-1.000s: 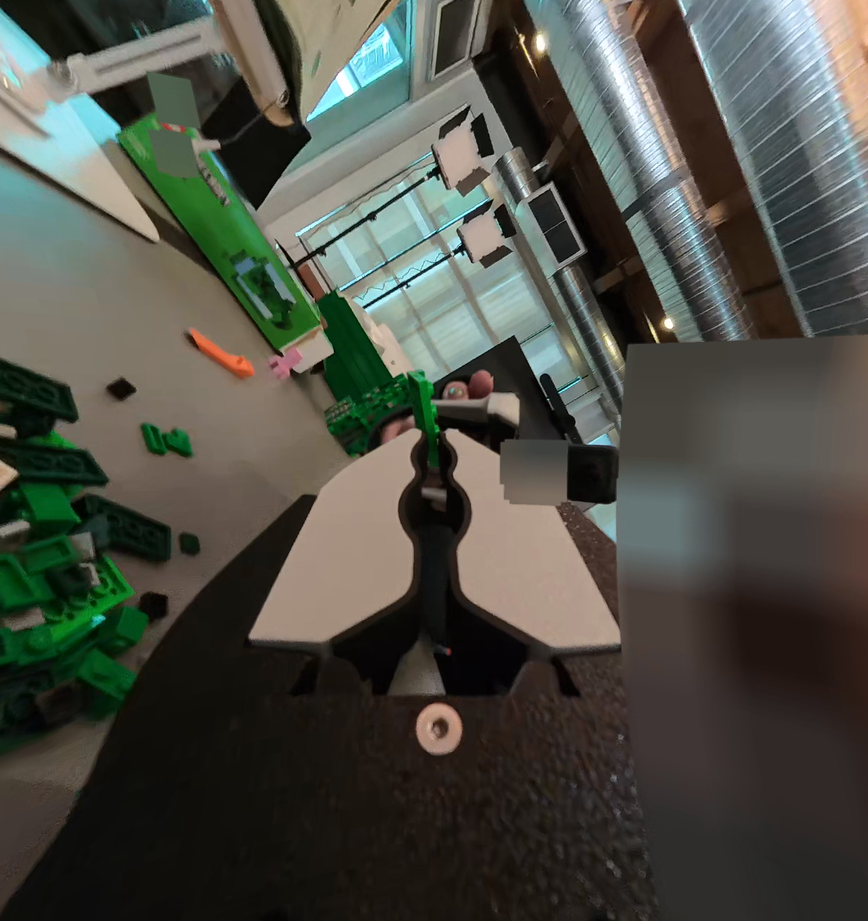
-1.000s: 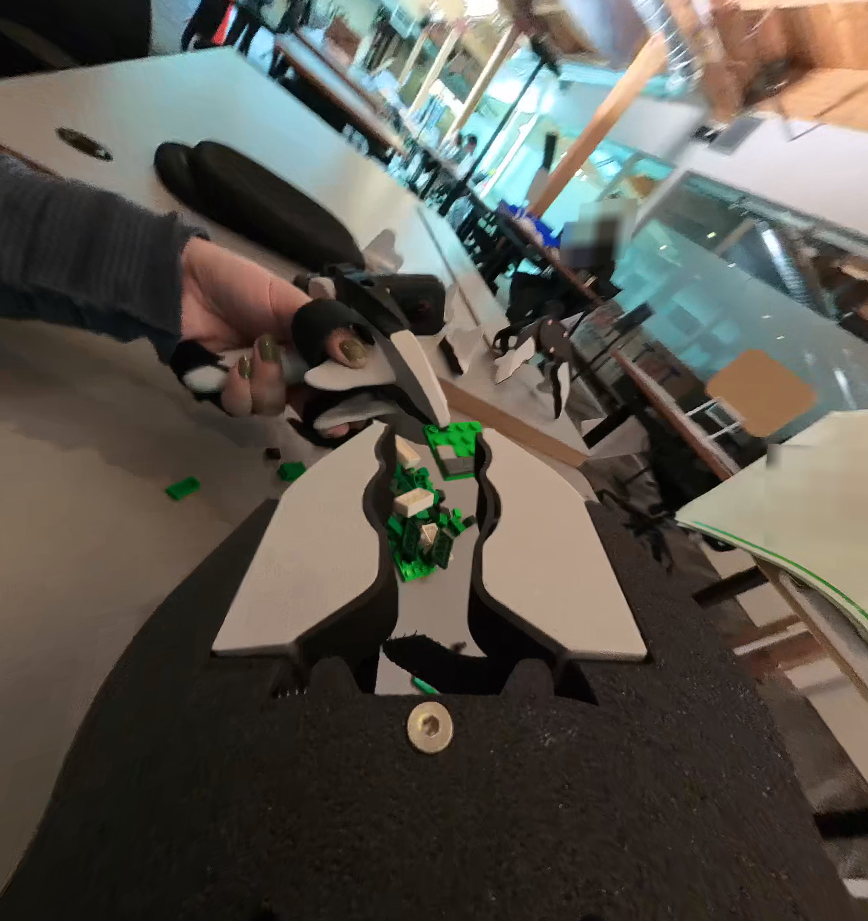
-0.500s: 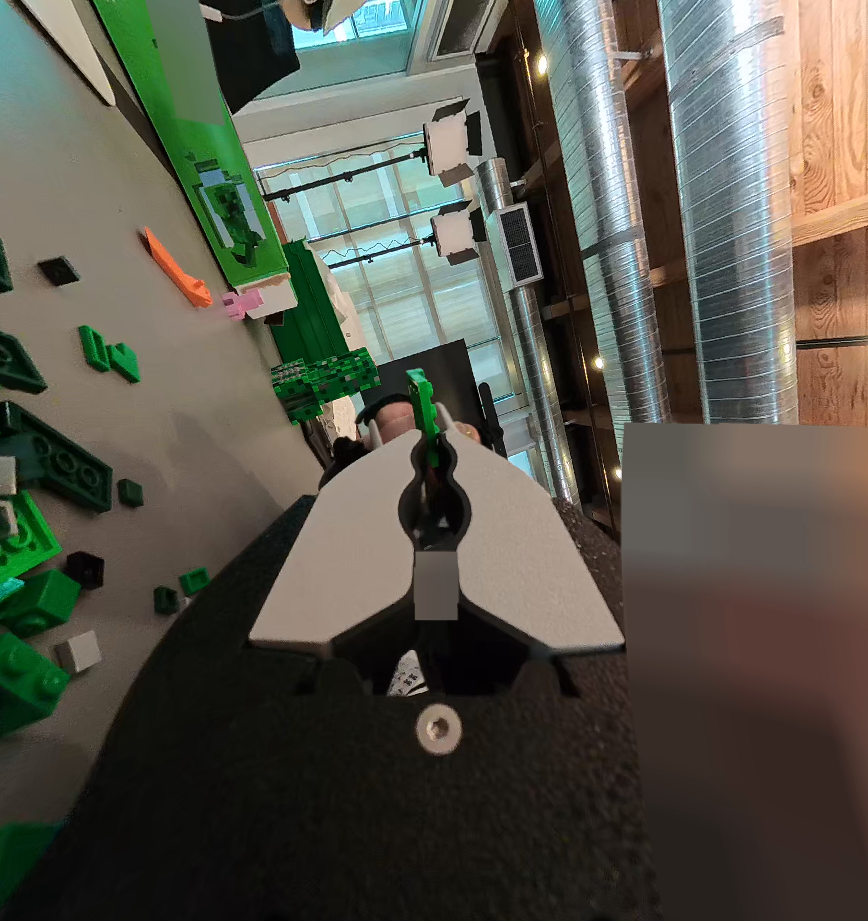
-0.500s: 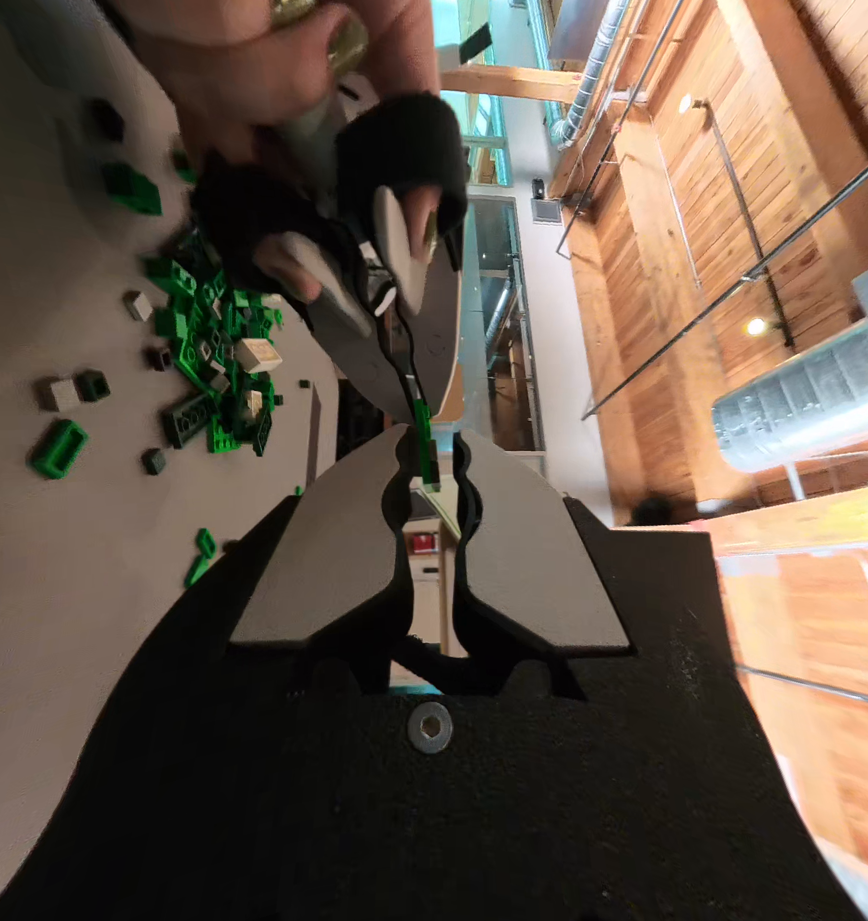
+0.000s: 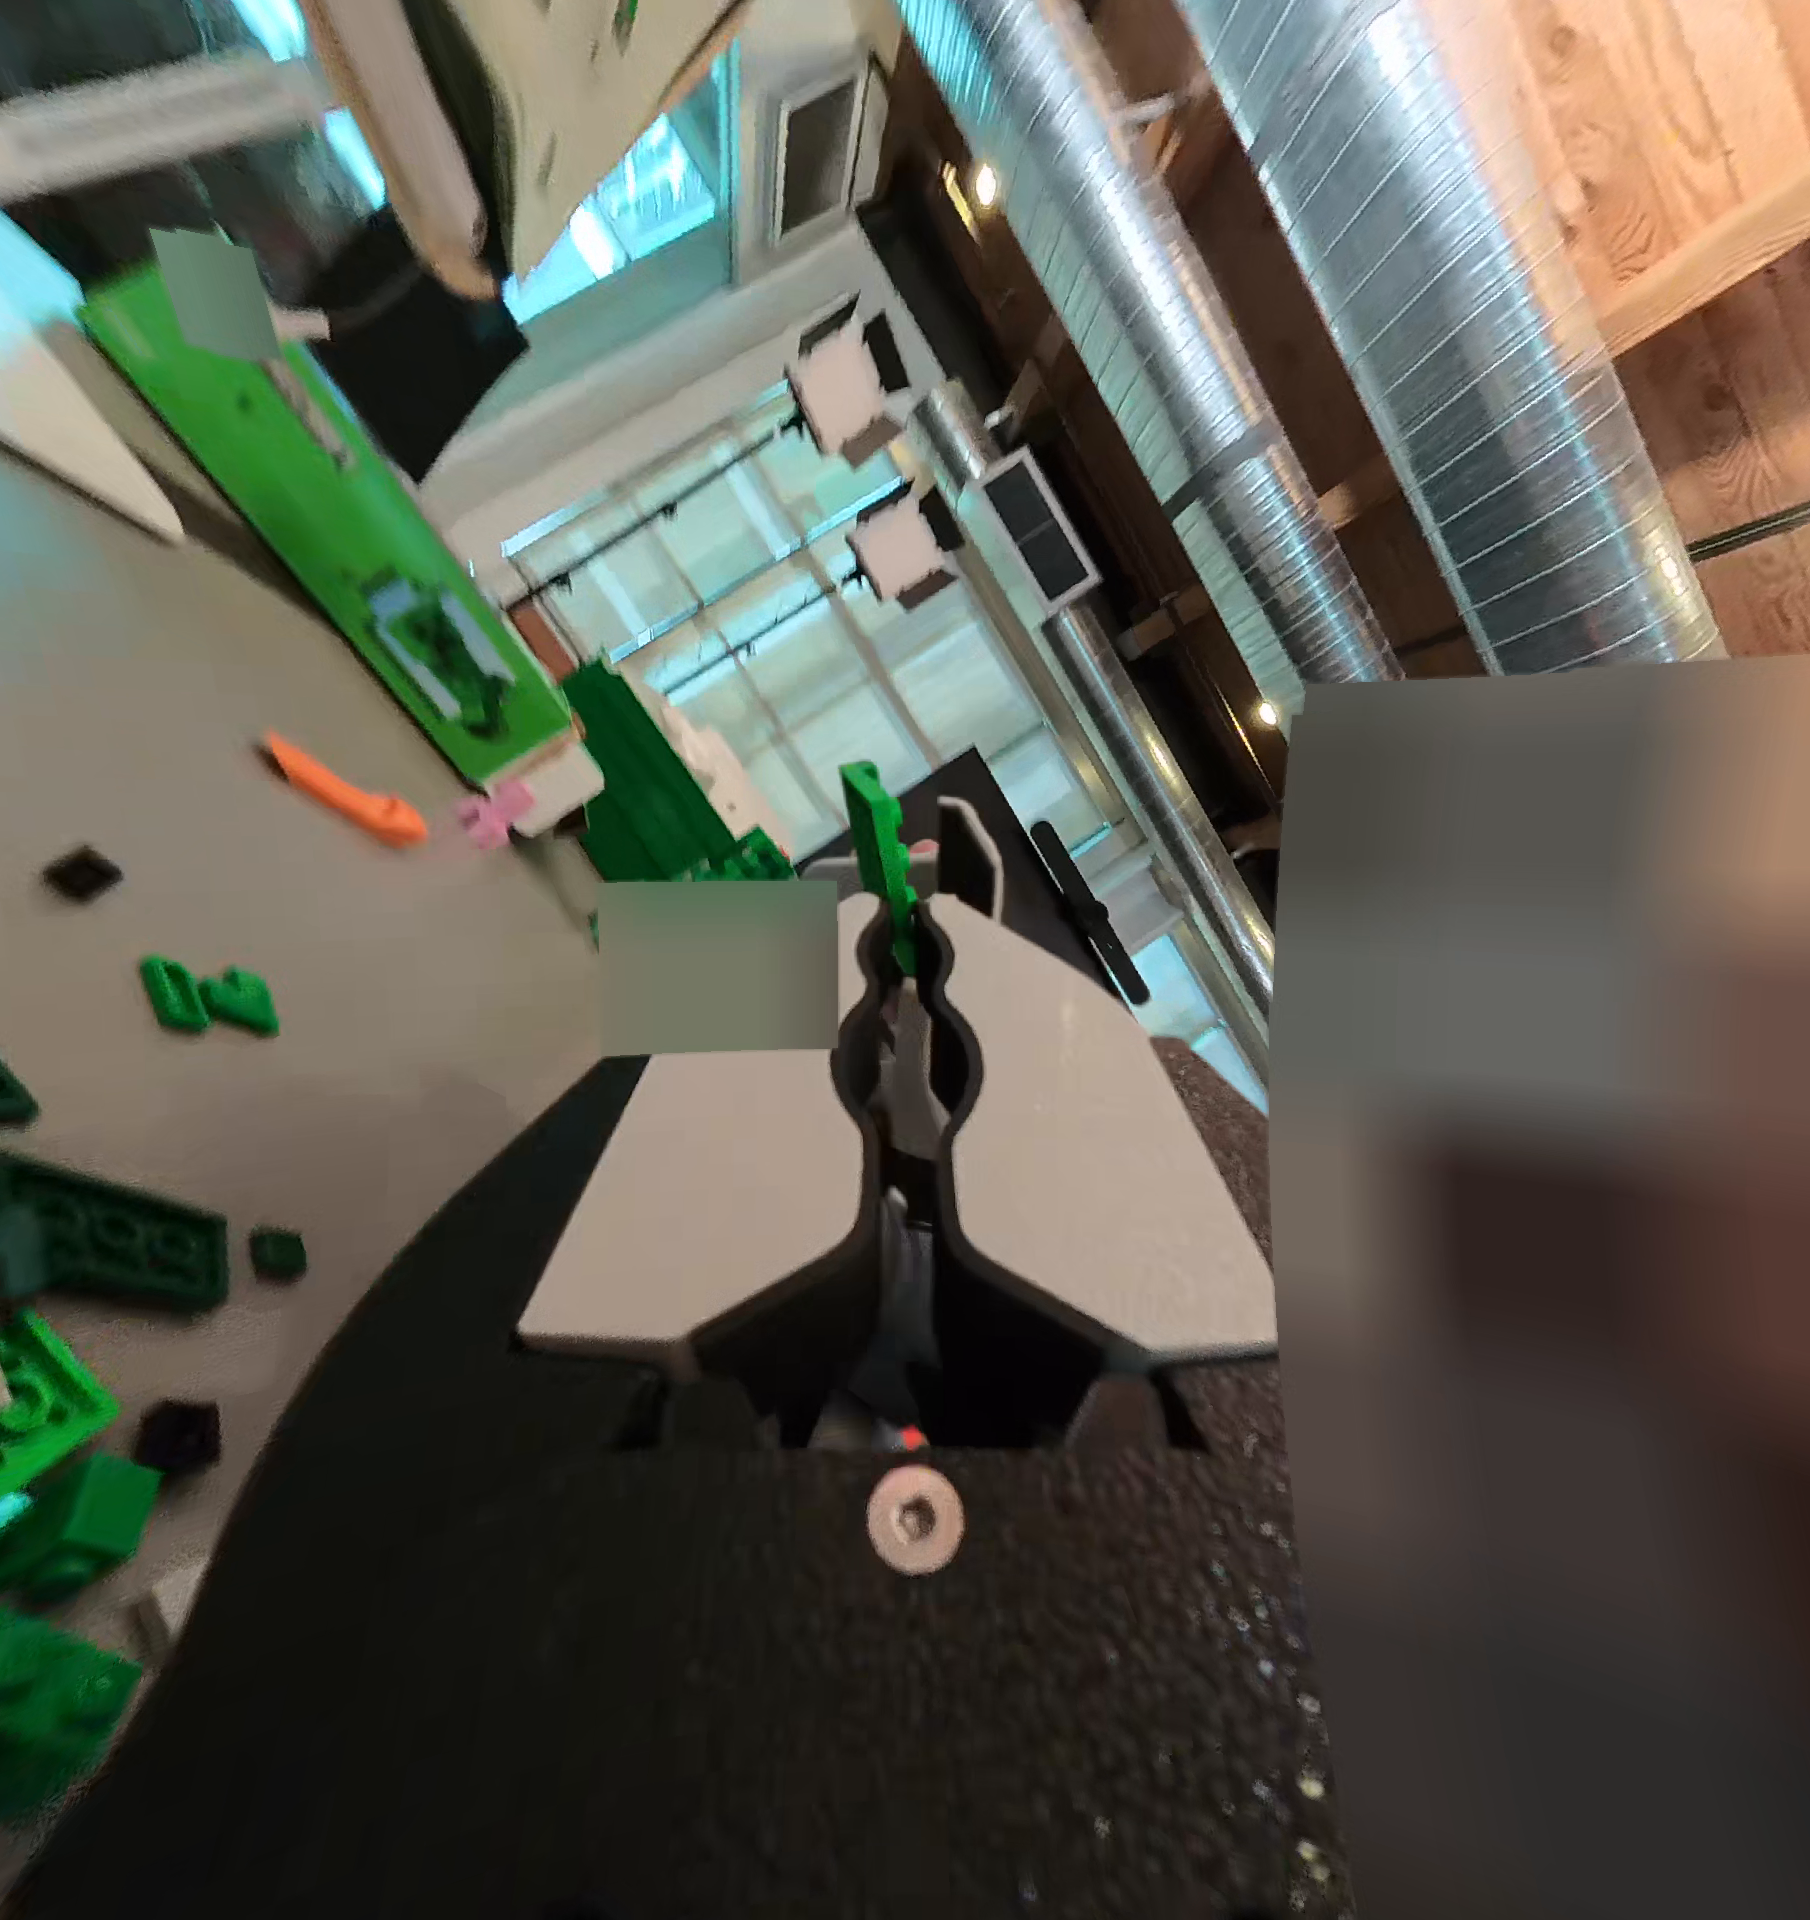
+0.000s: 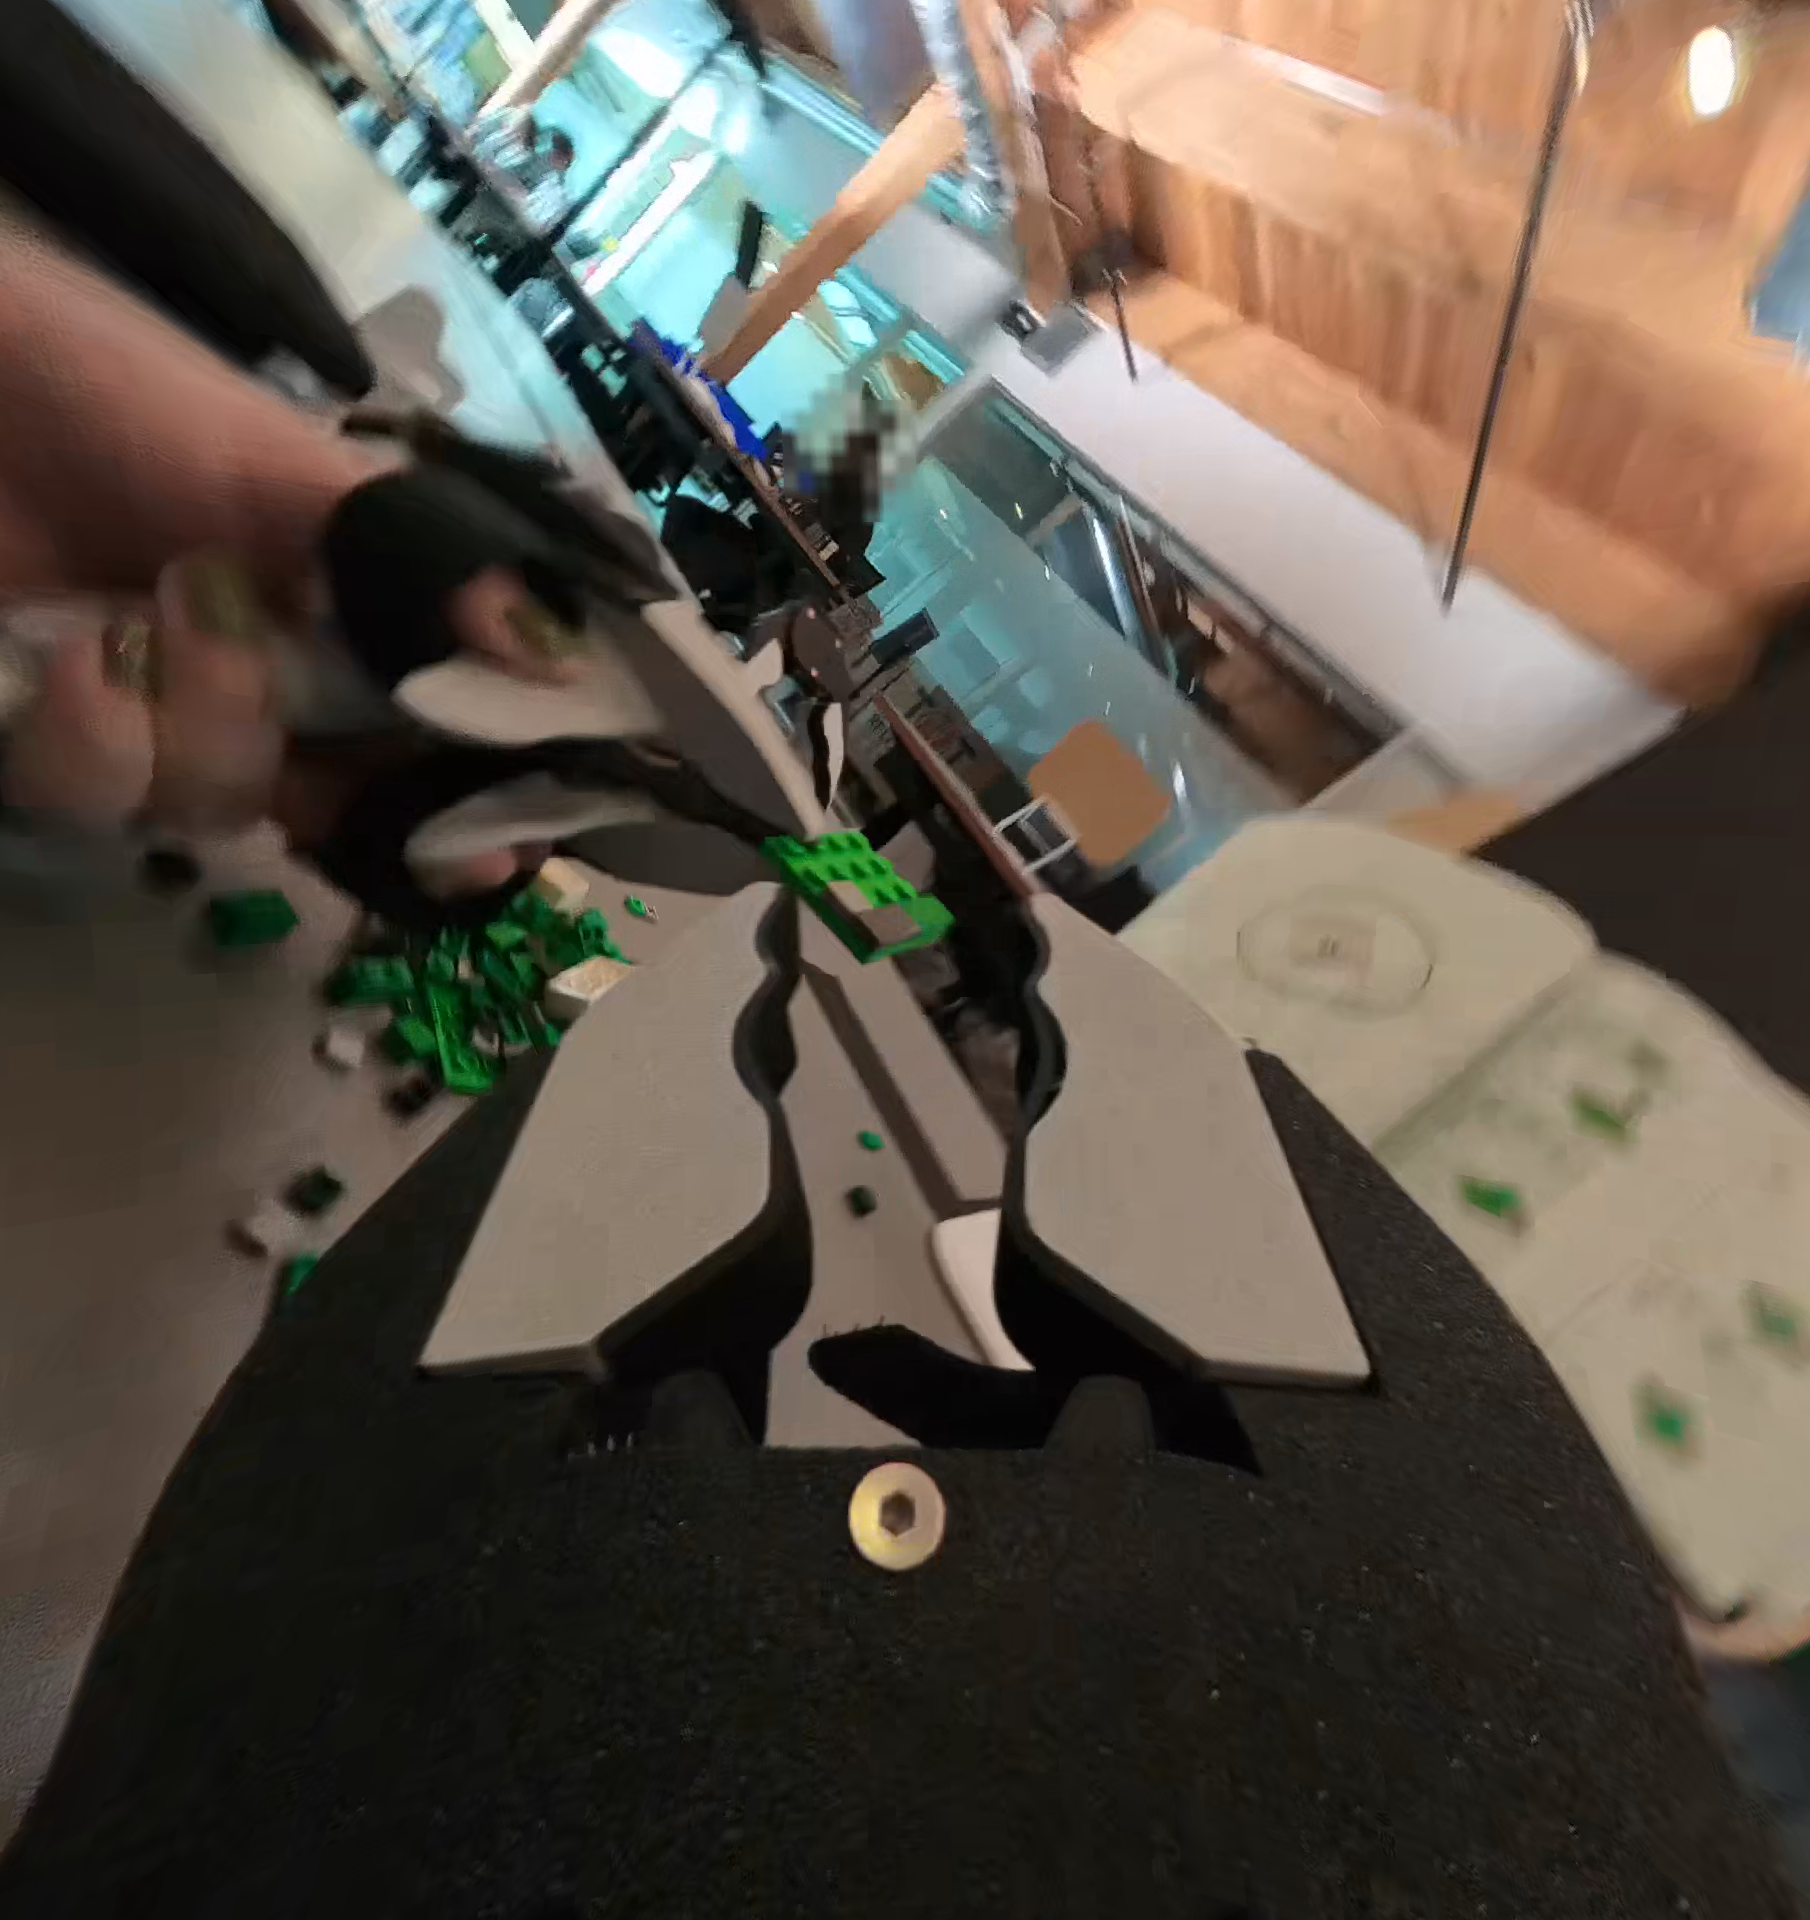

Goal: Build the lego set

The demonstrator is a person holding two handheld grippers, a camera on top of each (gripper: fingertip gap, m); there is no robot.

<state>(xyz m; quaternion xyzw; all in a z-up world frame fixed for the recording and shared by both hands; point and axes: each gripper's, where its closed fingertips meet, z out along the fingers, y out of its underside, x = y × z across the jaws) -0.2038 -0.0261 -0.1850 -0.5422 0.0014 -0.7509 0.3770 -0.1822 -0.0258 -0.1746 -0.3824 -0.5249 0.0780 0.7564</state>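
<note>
My left gripper [image 5: 906, 935] is shut on a bright green Lego plate [image 5: 885, 862], seen edge-on and sticking up past its tips. In the right wrist view the same plate [image 6: 854, 894] shows its studded top with a grey tile on it. The left gripper [image 6: 766, 821], in a person's hand [image 6: 101, 499], holds it from the left. My right gripper [image 6: 906, 925] is open, and the plate sits at the gap between its tips. Its fingertips [image 5: 968, 862] show just behind the plate in the left wrist view. Both views are blurred.
A pile of green, dark green and white bricks [image 6: 465, 987] lies on the grey table [image 5: 205, 727]; more bricks [image 5: 80, 1247] lie at the left. An orange brick separator [image 5: 345, 795], a pink piece [image 5: 496, 821] and a green box [image 5: 361, 540] sit farther back. An open instruction booklet [image 6: 1503, 1143] lies at the right.
Both grippers have swung back from a steep tilt. The plate, edge-on between the right tips half a second ago, now shows its top, and the right jaws stand wider apart.
</note>
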